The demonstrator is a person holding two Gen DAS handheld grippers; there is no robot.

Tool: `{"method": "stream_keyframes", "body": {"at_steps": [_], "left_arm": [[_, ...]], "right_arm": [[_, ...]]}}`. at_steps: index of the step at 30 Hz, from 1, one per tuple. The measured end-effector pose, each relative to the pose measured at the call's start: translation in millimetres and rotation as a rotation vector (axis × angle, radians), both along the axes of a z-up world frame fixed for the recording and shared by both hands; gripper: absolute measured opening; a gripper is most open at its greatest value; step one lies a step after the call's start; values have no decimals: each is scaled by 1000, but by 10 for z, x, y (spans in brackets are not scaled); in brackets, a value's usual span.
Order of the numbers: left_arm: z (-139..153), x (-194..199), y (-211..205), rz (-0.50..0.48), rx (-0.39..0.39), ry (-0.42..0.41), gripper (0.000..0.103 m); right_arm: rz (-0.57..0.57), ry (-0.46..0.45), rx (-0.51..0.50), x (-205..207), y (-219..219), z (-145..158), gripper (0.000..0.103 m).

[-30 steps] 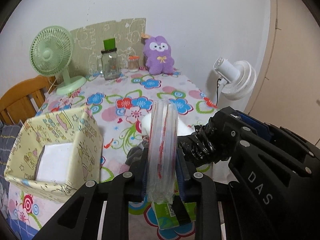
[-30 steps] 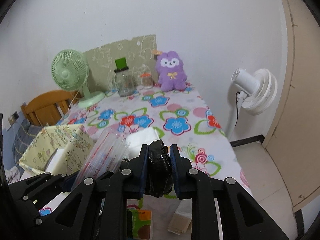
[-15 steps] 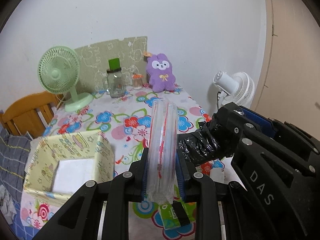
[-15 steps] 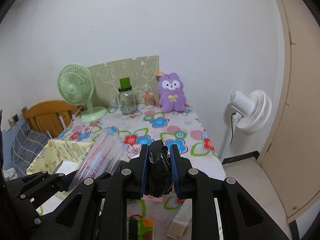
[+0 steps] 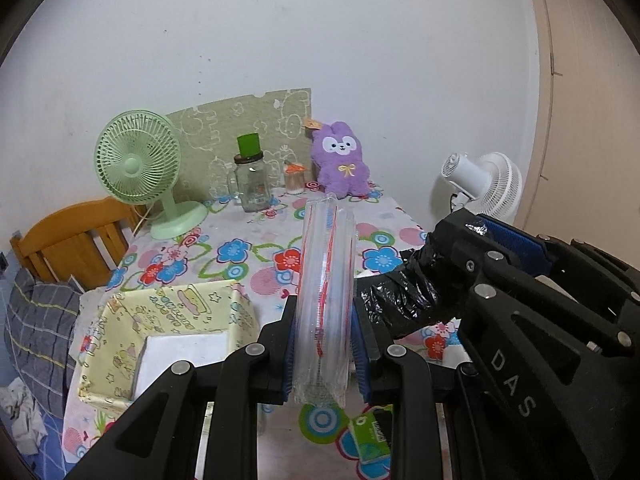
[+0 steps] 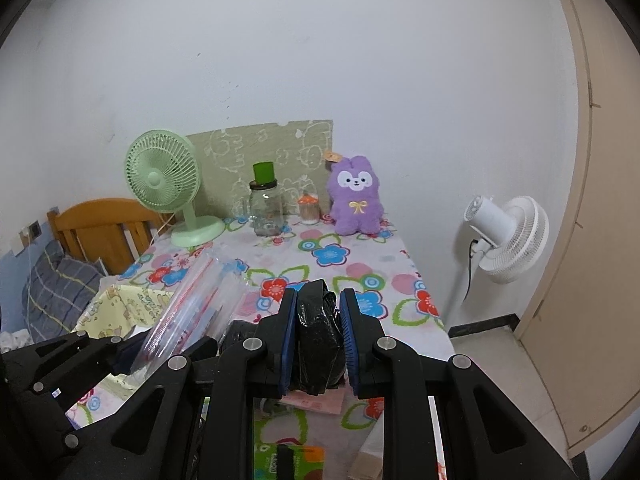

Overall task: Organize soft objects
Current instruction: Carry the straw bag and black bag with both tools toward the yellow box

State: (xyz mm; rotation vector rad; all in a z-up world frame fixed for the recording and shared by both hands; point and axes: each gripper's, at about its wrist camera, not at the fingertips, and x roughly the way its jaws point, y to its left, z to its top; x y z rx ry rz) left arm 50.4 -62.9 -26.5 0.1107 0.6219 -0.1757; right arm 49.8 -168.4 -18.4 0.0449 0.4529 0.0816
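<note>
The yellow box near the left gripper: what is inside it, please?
Inside the yellow patterned box lies one flat white piece, near its front corner. The near wall and the left gripper's fingers hide the lower part of the inside, so anything under the piece cannot be seen.

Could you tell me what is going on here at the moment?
A person holds a gripper in each hand above a flowered table. The left gripper is shut on a clear plastic bag; the right gripper is shut on a black plastic bag. A yellow box sits below left.
</note>
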Motion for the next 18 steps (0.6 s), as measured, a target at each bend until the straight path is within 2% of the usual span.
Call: {"method": "stream_keyframes", "body": {"at_steps": [18], "left_arm": [[88,77,470,73,10,-49,23]], "right_arm": [[81,-6,-24,191,525,108,24]]}}
